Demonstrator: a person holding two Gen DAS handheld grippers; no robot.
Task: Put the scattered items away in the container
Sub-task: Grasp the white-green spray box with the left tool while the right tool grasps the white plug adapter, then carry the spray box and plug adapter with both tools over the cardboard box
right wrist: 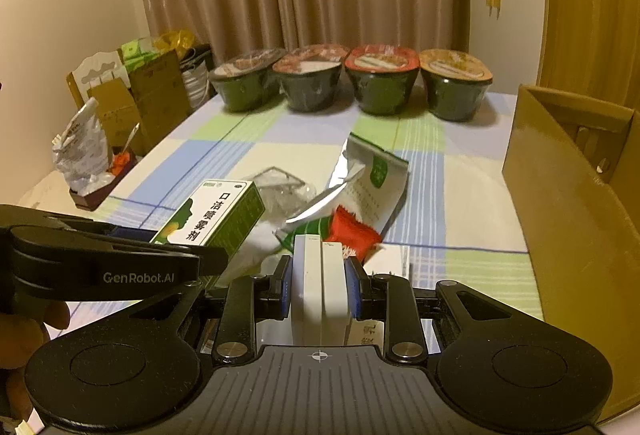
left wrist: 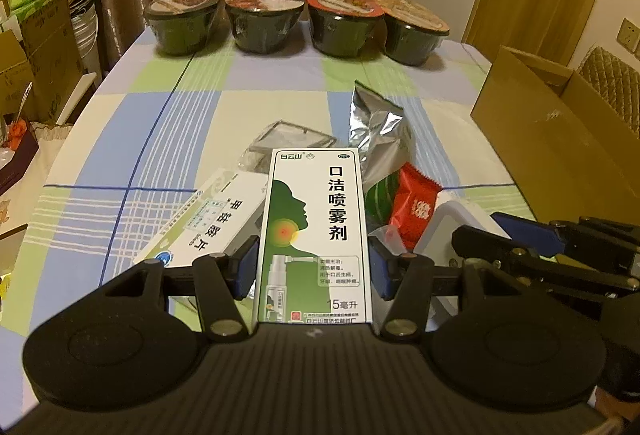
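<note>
Spray box (left wrist: pixel 316 235), light stiff carton likely to dent if squeezed, pinched at long sides by left gripper (left wrist: pixel 314 271) above table clutter; right gripper (right wrist: pixel 318 285) clamps white box (right wrist: pixel 320 287) nr cardboard container (right wrist: pixel 568 219).

Cardboard box (right wrist: pixel 568 219) cut off by the right edge, interior unseen; clear packet (left wrist: pixel 280 143) partly hidden behind spray carton (left wrist: pixel 316 235)
</note>
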